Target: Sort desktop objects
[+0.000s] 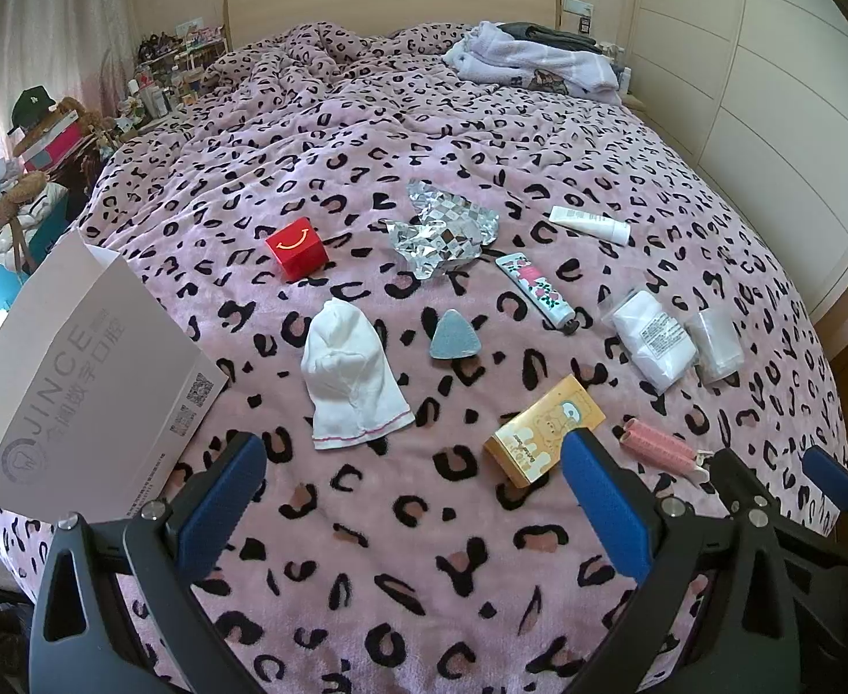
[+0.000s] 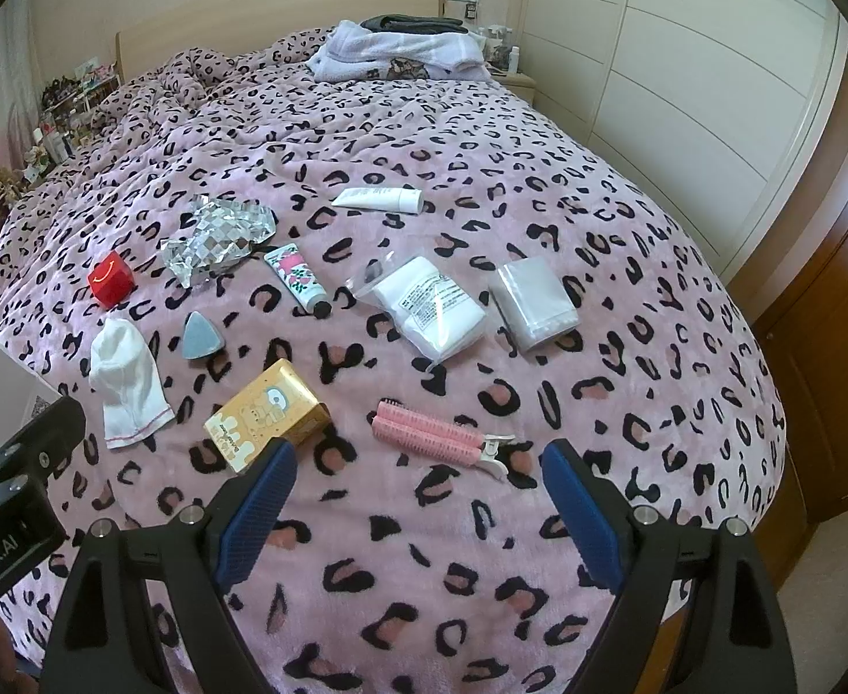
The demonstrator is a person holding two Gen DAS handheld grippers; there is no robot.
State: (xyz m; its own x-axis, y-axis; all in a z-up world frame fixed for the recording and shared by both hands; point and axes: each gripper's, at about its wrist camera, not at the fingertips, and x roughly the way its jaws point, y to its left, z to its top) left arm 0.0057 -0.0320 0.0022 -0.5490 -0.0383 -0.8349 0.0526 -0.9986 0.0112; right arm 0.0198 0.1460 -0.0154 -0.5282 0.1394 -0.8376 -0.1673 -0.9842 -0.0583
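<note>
Only leftward: white box (image 1: pixel 85 373)

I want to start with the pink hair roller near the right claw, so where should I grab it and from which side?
Grip the pink hair roller across its padded pink barrels, mid-length, not at the thin white clip end. It lies flat on the blanket, long axis running left to right just ahead of the open right claw. Probably best to come from above, fingers closing across its width.

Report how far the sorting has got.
Done: nothing visibly; the white box at the left shows no items inside. In hand: nothing; left gripper and right gripper hang open. Left: everything, including red box, yellow box, pink rollers.
</note>
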